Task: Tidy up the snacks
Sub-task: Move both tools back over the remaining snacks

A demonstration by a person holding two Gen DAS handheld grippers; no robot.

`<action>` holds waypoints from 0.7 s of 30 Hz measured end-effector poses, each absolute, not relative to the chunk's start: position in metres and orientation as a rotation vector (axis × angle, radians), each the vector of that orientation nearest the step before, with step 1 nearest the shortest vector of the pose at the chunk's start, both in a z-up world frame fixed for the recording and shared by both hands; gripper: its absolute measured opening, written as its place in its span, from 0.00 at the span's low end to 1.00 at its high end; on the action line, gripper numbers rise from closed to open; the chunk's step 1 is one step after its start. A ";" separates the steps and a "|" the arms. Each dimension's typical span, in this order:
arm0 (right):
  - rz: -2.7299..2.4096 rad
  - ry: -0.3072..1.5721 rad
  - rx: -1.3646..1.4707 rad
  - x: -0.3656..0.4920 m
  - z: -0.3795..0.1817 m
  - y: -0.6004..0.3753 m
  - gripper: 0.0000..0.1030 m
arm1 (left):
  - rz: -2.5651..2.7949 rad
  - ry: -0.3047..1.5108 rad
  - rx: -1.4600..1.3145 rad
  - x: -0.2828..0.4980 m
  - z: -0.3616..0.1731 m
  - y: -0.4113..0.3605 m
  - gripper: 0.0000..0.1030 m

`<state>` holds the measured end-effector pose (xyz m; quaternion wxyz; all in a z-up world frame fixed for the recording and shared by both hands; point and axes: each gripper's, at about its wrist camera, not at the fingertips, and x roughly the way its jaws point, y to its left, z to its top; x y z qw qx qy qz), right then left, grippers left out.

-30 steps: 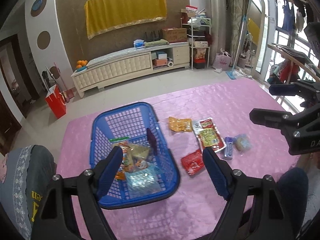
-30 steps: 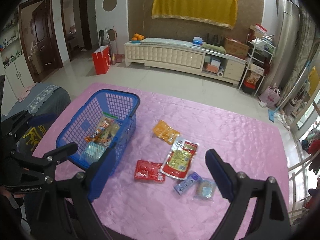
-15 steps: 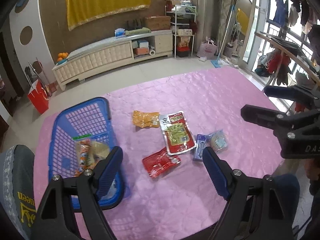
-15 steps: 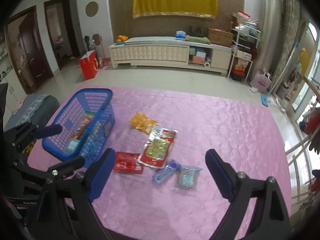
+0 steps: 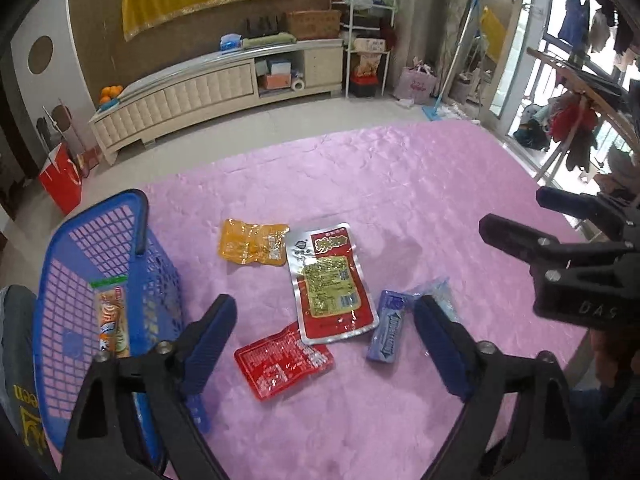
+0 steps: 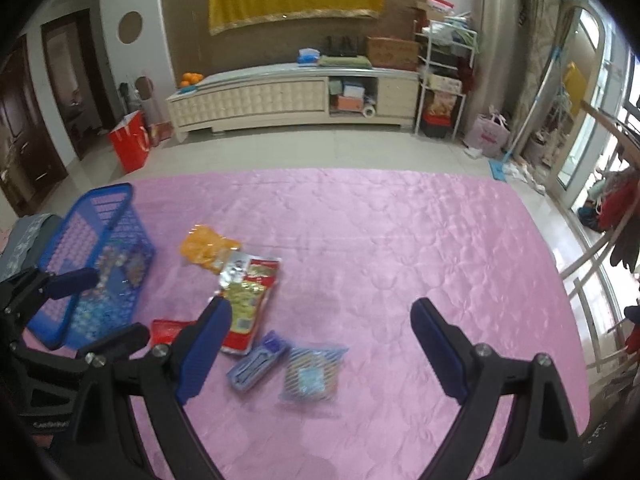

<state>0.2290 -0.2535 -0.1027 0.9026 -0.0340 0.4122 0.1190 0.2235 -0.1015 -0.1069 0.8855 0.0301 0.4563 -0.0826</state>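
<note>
Five loose snacks lie on the pink tablecloth (image 5: 400,184): an orange packet (image 5: 252,242), a large silver-and-red packet (image 5: 330,280), a small red packet (image 5: 282,360), a purple gum pack (image 5: 388,332) and a clear blue packet (image 6: 312,374). The blue basket (image 5: 100,208) at the left holds several snacks (image 5: 114,320). My left gripper (image 5: 324,308) hovers above the red packets, its jaws opening with nothing gripped between them. Just above the purple pack and the clear packet, my right gripper (image 6: 320,306) stands open and empty.
Beyond the table's far edge are bare floor, a long white cabinet (image 6: 280,96) and a red bag (image 6: 128,146). A drying rack with clothes (image 5: 576,120) stands to the right. A person's clothed lap (image 5: 16,360) is at the near left.
Both grippers have swung from the basket side toward the loose packets and dropped closer to the table. The left jaws stand wider than before.
</note>
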 end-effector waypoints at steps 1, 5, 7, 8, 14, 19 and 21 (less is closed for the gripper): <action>0.238 0.856 -0.077 0.232 -0.106 -0.253 0.91 | -0.173 0.957 0.060 0.228 -0.111 -0.103 0.97; 0.235 0.900 -0.033 0.248 -0.128 -0.259 0.91 | -0.185 0.992 0.054 0.244 -0.125 -0.106 1.00; 0.251 0.925 -0.009 0.256 -0.138 -0.260 0.91 | -0.172 1.000 0.064 0.251 -0.132 -0.106 1.00; 0.253 0.929 -0.006 0.259 -0.142 -0.261 0.91 | -0.168 1.002 0.069 0.255 -0.135 -0.106 1.00; 0.243 0.940 0.038 0.268 -0.155 -0.270 0.95 | -0.173 1.042 0.049 0.274 -0.158 -0.104 1.00; 0.223 0.998 -0.047 0.277 -0.173 -0.262 0.96 | -0.197 1.087 0.049 0.290 -0.179 -0.108 1.00; 0.230 1.006 -0.050 0.279 -0.176 -0.261 0.97 | -0.216 1.103 0.053 0.296 -0.186 -0.111 1.00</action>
